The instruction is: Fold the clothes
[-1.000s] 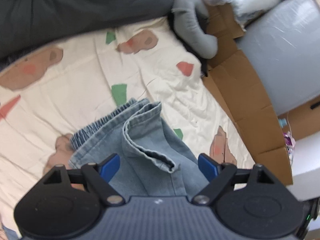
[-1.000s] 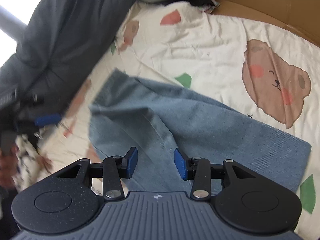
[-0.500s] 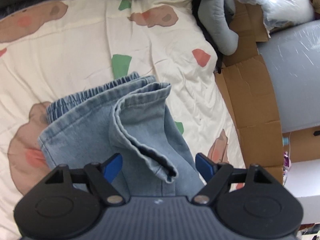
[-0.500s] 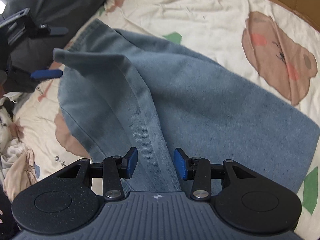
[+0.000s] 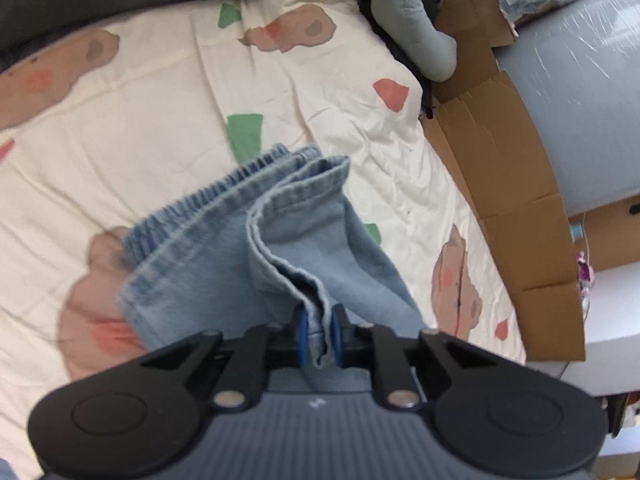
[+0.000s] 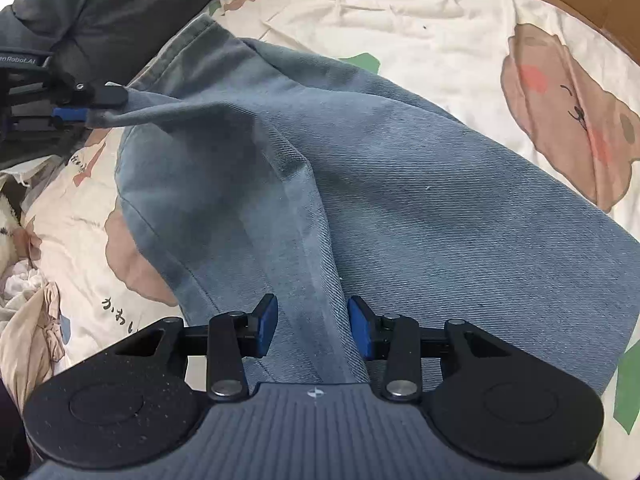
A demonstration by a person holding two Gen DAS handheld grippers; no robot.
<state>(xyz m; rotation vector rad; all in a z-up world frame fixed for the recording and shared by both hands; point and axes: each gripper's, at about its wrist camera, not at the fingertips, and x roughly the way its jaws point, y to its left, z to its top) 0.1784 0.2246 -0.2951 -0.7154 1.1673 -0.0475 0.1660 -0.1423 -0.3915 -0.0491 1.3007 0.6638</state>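
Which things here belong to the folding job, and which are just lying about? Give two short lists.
In the job:
- jeans
- left gripper, just closed on the jeans' hem
- right gripper, a denim fold between its pads

Lying about:
- bear-print sheet
- cardboard
- grey plush
- dark blanket

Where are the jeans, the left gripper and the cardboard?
jeans [image 6: 440,216]: right wrist view, flat denim panel on the bed.
left gripper [image 5: 319,334]: left wrist view, between its fingers, shut on the jeans hem.
cardboard [image 5: 516,216]: left wrist view, flattened panel beside the bed.
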